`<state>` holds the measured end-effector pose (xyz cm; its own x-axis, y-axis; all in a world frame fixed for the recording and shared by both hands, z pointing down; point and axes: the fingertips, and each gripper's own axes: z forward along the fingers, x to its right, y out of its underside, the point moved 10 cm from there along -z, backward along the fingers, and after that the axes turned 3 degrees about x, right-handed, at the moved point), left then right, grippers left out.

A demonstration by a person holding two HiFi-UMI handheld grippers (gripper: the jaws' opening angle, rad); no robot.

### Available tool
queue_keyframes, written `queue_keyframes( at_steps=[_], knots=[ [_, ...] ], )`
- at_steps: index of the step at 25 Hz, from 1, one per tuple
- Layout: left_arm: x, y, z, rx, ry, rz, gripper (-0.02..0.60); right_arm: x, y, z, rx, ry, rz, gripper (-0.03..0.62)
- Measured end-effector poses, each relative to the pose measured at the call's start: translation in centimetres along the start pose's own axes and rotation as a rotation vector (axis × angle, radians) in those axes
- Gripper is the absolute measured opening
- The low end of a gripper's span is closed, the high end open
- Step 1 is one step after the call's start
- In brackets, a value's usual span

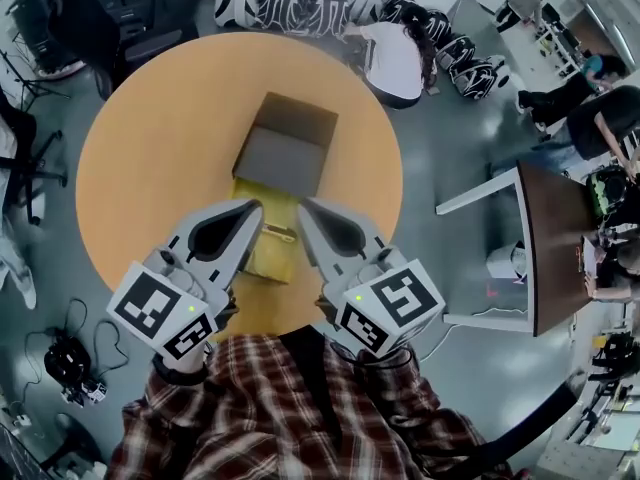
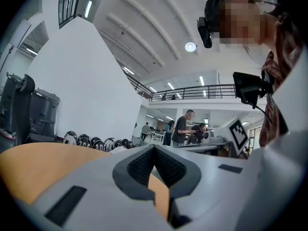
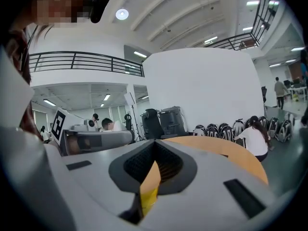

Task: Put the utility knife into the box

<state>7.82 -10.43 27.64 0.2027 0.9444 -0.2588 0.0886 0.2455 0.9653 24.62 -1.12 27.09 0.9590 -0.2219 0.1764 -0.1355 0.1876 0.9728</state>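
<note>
A yellow box (image 1: 252,260) lies open on the round orange table (image 1: 150,168), its dark grey lid (image 1: 285,156) propped up at the far side. A small pale, long object (image 1: 279,233) lies inside the box; I cannot tell for sure that it is the utility knife. My left gripper (image 1: 258,208) hangs over the box's left edge with its jaws shut and nothing between them. My right gripper (image 1: 303,208) hovers over the box's right edge, also shut and empty. In the right gripper view the yellow box (image 3: 148,198) shows below the closed jaws of the right gripper (image 3: 155,143).
A row of black-and-white helmets (image 1: 300,3) lies on the floor beyond the table, and a person in white (image 1: 395,63) crouches by them. A dark table (image 1: 550,248) with people around it stands to the right. Dark chairs and equipment (image 1: 130,8) stand far left.
</note>
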Motion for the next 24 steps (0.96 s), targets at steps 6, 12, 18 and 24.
queue_keyframes(
  at_steps=[6,12,18,24],
  knots=[
    [0.03,0.15,0.17,-0.001,0.001,0.002,0.011,0.24,0.18,-0.06,-0.001,0.005,-0.001,0.011],
    [-0.18,-0.12,0.06,-0.004,-0.01,0.001,0.011,0.37,0.06,0.17,-0.005,0.001,0.007,0.011],
    [-0.62,0.12,-0.29,-0.004,-0.01,-0.003,0.011,0.02,0.38,0.7,-0.012,-0.005,0.008,0.011],
    [-0.25,0.59,0.04,-0.009,-0.008,-0.005,0.011,0.41,0.66,0.34,-0.016,-0.008,0.007,0.011]
  ],
)
